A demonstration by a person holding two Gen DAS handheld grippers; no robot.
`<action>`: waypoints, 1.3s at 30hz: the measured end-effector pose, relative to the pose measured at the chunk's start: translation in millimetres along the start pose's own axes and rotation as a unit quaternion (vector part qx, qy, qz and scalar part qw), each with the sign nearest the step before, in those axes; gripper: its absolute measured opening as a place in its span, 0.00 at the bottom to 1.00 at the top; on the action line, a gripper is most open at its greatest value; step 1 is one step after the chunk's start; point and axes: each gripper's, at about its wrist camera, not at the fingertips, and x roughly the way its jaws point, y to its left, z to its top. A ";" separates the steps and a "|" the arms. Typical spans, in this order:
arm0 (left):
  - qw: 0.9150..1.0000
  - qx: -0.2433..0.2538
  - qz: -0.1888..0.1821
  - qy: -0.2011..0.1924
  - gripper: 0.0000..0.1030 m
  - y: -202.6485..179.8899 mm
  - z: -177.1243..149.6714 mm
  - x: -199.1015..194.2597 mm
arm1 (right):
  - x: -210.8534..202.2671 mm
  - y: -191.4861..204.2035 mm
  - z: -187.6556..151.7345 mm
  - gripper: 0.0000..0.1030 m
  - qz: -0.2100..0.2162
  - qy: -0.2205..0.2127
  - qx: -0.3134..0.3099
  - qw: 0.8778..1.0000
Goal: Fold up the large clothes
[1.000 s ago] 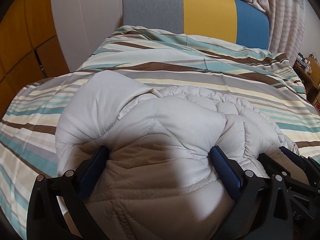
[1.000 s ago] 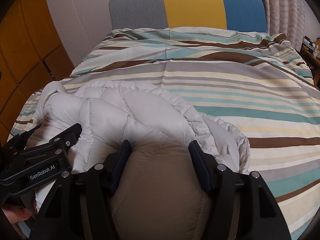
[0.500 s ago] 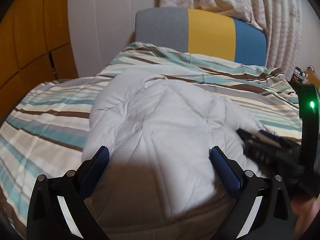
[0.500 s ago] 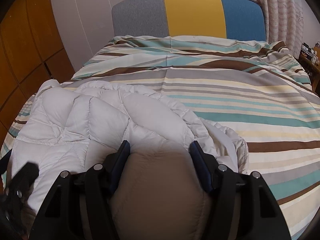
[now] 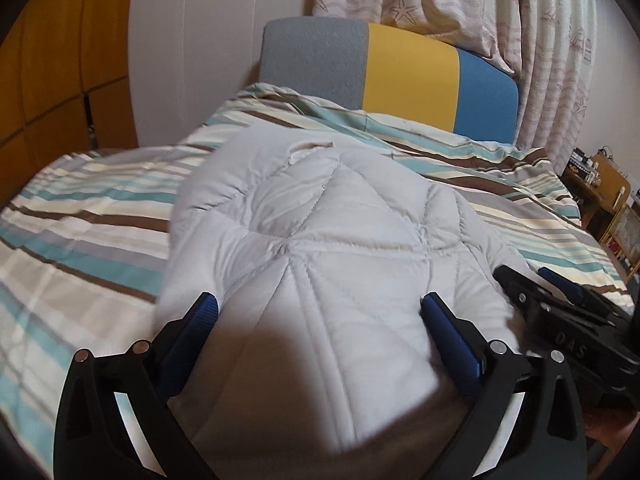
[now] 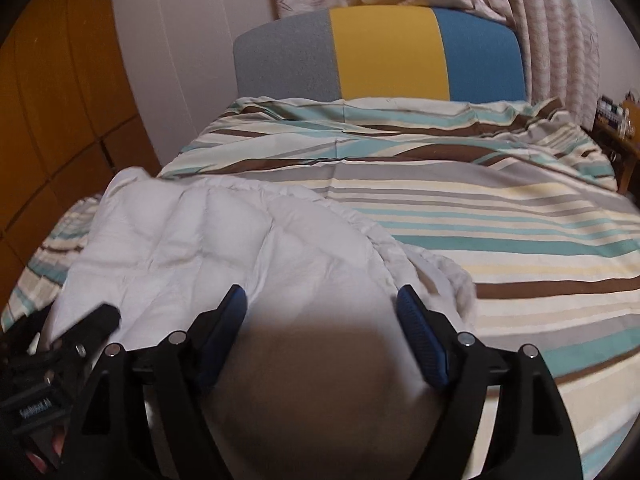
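Item under fold: a pale quilted down jacket [image 5: 328, 248] lying on the bed [image 5: 80, 240], which carries a striped duvet cover. In the left wrist view the jacket fills the centre and lower middle of the frame; in the right wrist view it occupies the lower left.

Left tongs [image 5: 320, 312]: spread wide, blue pads set against a thick bulge of padded fabric that fills the gap. The pads appear to press into the bulk, so I judge the jacket to be gripped here.

Right tongs [image 6: 322, 304]: jaws opening at this moment. Jacket fabric sits between them, with a visible gap beside the right-hand pad, so I judge the grip to be let go.

Progress: the jacket is gathered into a compact, doubled mound rather than spread flat, which suggests at least one fold is laid. The far edge at upper centre of the left view looks rumpled, and a loose ruffled hem trails to the right of the mound in the right wrist view. Squaring and any final fold appear outstanding.

Clearance: open bedding extends across the right and upper parts of the right wrist view up to the grey, yellow and blue headboard [image 6: 380, 52]. The two tools sit close together; each shows at the other's frame edge.
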 end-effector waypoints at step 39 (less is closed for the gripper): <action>0.997 -0.007 0.058 -0.058 0.97 12.0 -92.7 -206.2 | -229.6 31.2 -104.2 0.98 0.017 -0.062 0.001 0.998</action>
